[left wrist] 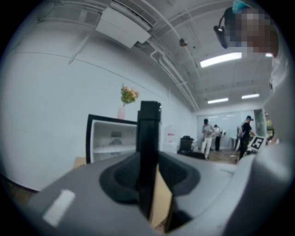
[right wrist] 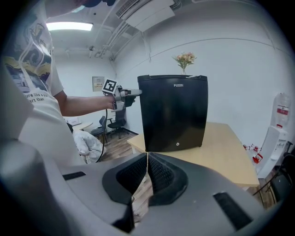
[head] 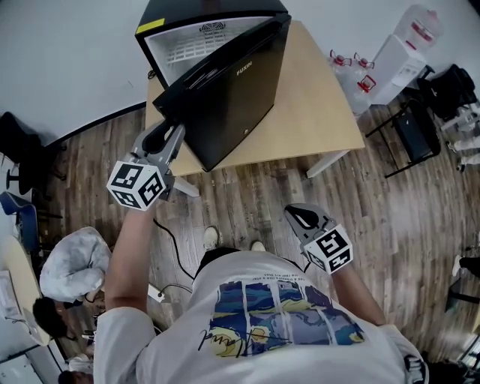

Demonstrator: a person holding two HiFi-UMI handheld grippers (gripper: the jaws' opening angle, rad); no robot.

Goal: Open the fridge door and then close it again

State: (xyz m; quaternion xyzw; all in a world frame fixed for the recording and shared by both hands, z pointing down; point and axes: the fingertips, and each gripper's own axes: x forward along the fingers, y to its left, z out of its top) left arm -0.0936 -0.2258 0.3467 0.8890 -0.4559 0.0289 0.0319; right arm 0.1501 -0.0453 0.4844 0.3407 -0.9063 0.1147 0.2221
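Note:
A black mini fridge stands on a wooden table, its door swung partly open so the white inside shows. My left gripper is shut on the door's free edge, which stands upright between its pads. From the right gripper view I see the door's front and the left gripper at its left edge. My right gripper hangs low in front of the person, away from the table. It is shut with nothing in it, pads touching.
A vase of flowers sits on the fridge. Water bottles and a black chair stand right of the table. A person sits at the lower left. A cable lies on the floor. People stand far off.

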